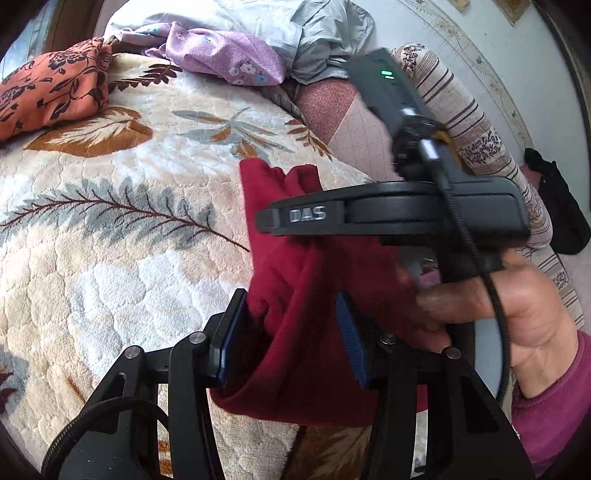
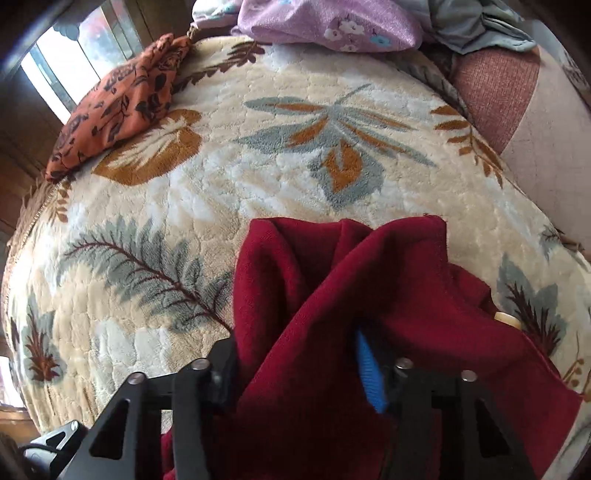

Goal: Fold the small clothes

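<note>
The dark red garment (image 1: 295, 280) hangs bunched between both tools, left tool (image 1: 291, 332) and right tool (image 2: 299, 365) each apparently clenched on it, its length running forward over the bed's leaf-patterned blanket (image 2: 207, 206).

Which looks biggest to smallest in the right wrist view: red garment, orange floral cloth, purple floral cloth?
1. red garment, largest, though it sits right at the camera between the right gripper's fingers, so nearness inflates it.
2 and 3. orange floral cloth and purple floral cloth: alike; the purple one is cropped, so no ranking.
</note>
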`<action>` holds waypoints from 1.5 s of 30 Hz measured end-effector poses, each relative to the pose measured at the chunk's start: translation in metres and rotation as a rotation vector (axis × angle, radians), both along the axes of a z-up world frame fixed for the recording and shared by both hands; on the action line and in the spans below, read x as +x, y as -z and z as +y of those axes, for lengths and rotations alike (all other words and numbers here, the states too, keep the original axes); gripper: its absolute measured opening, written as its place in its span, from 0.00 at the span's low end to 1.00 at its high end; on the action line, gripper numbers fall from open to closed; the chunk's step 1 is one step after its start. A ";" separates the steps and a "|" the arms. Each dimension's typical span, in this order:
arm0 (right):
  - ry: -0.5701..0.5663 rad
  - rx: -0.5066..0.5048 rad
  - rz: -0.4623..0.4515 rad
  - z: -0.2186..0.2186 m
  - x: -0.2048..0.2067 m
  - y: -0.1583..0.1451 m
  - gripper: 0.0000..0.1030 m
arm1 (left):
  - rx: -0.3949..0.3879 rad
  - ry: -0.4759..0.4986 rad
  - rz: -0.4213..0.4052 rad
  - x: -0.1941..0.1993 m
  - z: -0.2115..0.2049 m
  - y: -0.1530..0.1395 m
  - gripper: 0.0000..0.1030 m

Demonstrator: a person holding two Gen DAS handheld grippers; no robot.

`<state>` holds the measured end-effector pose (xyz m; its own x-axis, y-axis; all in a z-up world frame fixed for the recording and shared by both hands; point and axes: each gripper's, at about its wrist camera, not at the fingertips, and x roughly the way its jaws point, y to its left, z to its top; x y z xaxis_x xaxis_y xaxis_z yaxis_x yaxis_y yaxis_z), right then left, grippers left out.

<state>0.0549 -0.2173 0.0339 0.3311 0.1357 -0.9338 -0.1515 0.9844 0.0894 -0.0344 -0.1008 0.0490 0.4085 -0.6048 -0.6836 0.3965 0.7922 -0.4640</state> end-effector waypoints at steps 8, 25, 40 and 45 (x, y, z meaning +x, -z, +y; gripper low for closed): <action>0.130 0.255 -0.111 -0.063 -0.043 -0.033 0.19 | 0.027 -0.006 0.009 -0.001 -0.006 0.004 0.70; 0.182 0.306 -0.095 -0.072 -0.049 -0.019 0.19 | 0.142 0.037 -0.122 -0.016 -0.027 0.001 0.46; 0.113 0.098 -0.033 -0.029 -0.008 -0.001 0.40 | 0.152 0.025 -0.102 -0.011 -0.026 0.006 0.42; 0.184 0.160 -0.129 -0.045 -0.032 -0.012 0.21 | 0.145 0.029 -0.101 -0.012 -0.029 0.005 0.43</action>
